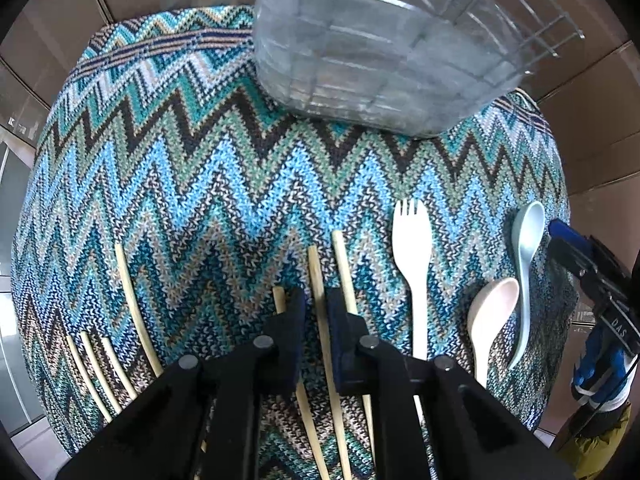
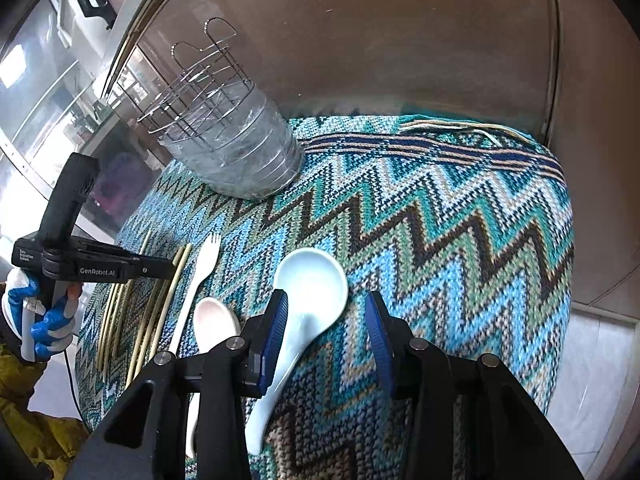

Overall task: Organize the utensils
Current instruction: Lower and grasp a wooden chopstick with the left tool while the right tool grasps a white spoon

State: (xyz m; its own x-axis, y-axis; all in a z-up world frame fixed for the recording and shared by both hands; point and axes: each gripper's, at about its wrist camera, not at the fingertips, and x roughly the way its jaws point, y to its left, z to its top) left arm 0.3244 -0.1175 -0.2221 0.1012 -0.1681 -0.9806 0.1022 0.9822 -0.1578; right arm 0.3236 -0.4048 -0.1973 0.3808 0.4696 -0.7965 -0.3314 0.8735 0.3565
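Zigzag-knit blue/teal cloth covers the table. On it lie pale bamboo chopsticks, a white plastic fork-tipped spoon, a beige spoon and a light-blue ceramic soup spoon. At the far edge stands a wire utensil basket w/ clear plastic liner.

Left gripper points nearly straight down, its pads closed on one bamboo chopstick running between them; more sticks lie just beside on both sides.

Right gripper is partly open over the light-blue spoon: the left blue pad overlaps the spoon's neck, the right pad is clear of it. No grip visible.

Blue/white gloved hand holds the left tool.
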